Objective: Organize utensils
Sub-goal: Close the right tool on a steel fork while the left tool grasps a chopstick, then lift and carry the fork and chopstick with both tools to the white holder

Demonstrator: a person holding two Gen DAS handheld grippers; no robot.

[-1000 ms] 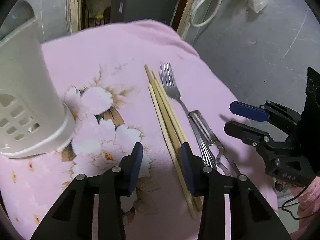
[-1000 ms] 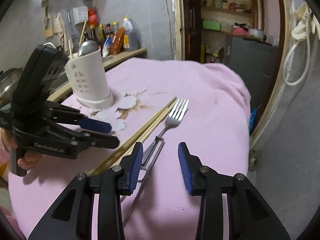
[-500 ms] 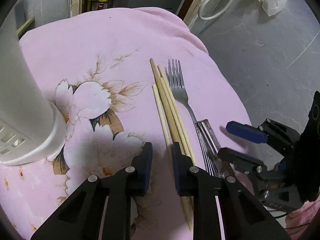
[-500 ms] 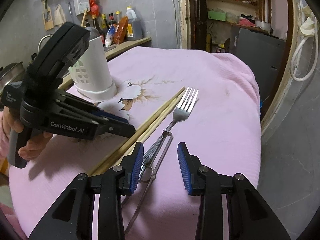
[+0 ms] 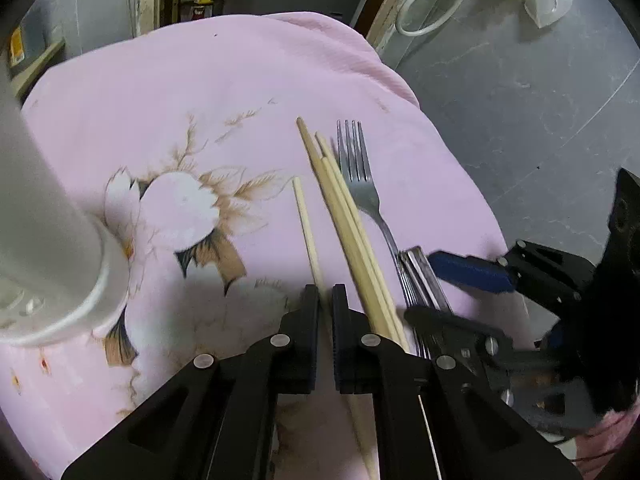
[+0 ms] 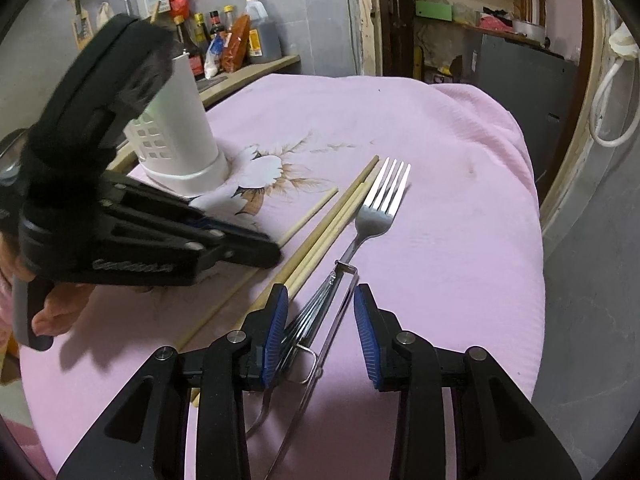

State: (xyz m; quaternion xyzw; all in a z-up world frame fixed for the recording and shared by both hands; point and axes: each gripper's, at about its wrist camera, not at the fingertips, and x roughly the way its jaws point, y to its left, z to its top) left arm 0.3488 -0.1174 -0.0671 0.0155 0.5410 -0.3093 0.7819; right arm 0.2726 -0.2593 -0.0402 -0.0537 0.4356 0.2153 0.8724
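Three wooden chopsticks lie on the pink floral cloth (image 5: 240, 80). My left gripper (image 5: 326, 294) is shut on the leftmost single chopstick (image 5: 306, 224). The other two chopsticks (image 5: 344, 216) lie together beside a steel fork (image 5: 362, 184) and a folding wire utensil (image 5: 420, 276). My right gripper (image 6: 320, 308) is open, its blue pads either side of the wire utensil (image 6: 320, 304), next to the fork (image 6: 380, 208). The white slotted utensil holder (image 6: 180, 140) stands at the left, also in the left wrist view (image 5: 44, 240).
Bottles and sauces (image 6: 236, 40) stand on a shelf behind the table. A doorway with shelves (image 6: 460, 20) is at the back. The cloth's right edge (image 6: 532, 240) drops to a grey floor (image 5: 520, 100).
My left gripper has moved forward and shut on the single chopstick. My right gripper has advanced over the wire utensil and stays open.
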